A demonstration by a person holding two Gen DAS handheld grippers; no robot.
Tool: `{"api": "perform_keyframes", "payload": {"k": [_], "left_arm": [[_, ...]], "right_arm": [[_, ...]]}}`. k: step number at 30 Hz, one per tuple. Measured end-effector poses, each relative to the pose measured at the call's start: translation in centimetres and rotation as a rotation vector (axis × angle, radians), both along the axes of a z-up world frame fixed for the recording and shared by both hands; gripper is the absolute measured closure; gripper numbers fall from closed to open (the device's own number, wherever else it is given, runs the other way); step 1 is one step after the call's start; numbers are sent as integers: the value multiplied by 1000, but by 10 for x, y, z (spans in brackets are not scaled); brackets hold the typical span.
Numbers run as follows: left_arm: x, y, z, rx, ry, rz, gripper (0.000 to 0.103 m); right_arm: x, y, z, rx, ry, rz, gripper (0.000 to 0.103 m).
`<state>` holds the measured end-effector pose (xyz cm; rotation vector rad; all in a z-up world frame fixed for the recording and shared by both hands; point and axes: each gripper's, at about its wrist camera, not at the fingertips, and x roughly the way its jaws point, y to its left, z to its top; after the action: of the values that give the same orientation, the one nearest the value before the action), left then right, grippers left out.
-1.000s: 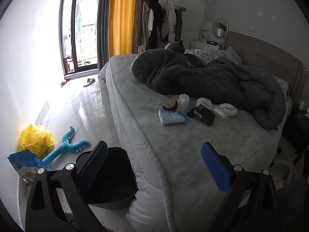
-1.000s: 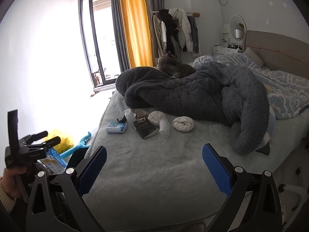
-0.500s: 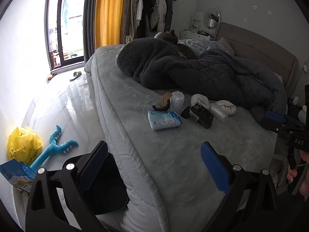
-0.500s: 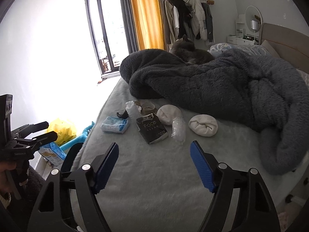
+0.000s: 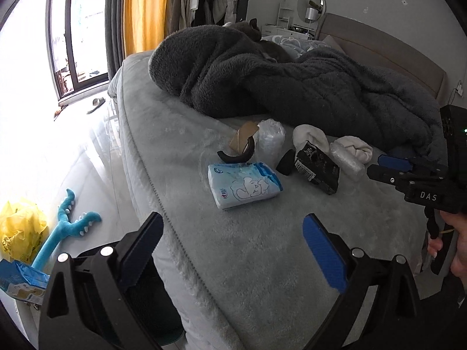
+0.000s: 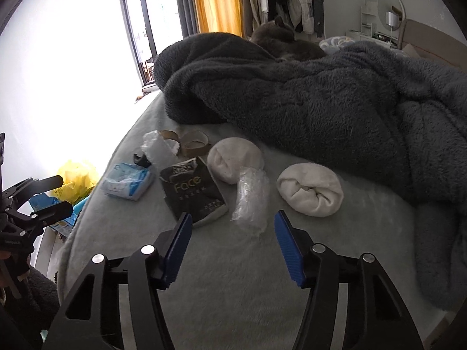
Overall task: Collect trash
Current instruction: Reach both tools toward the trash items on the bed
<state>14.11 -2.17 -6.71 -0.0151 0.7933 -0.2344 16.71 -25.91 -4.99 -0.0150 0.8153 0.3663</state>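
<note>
Litter lies on the grey bed (image 5: 262, 262): a blue tissue pack (image 5: 243, 185) (image 6: 128, 180), a black "Face" packet (image 6: 194, 192) (image 5: 318, 167), crumpled clear plastic wrap (image 6: 251, 198), cardboard tape rings (image 6: 194, 143) and two rolled white socks (image 6: 310, 189). My left gripper (image 5: 230, 224) hangs open over the bed edge, short of the tissue pack, with nothing in it. My right gripper (image 6: 233, 218) is closing its jaws. The clear wrap lies just ahead of its tips and no pad touches it. The black packet sits by its left finger (image 6: 178, 239).
A dark fleece blanket (image 6: 321, 102) with a grey cat (image 6: 280, 38) on it covers the far half of the bed. On the floor at the left are a yellow bag (image 5: 20, 227), a blue toy (image 5: 64, 227), a blue packet (image 5: 20, 277) and a dark bin (image 5: 163, 315) beside the bed.
Both grippers have come forward and down toward the litter, which now looks larger. The right jaws have narrowed. The right gripper has come into the left wrist view.
</note>
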Motion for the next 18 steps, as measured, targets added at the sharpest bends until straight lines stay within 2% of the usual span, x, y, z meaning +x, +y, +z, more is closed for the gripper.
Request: {"api": "perform_keyframes", "payload": {"k": [11, 18], "left_arm": [[32, -21, -16, 36, 23, -33, 5], [46, -28, -27, 59, 49, -34, 5]], "right_arm": [[33, 5, -21, -23, 41, 25, 53], [48, 7, -33, -58, 82, 11, 68]]}}
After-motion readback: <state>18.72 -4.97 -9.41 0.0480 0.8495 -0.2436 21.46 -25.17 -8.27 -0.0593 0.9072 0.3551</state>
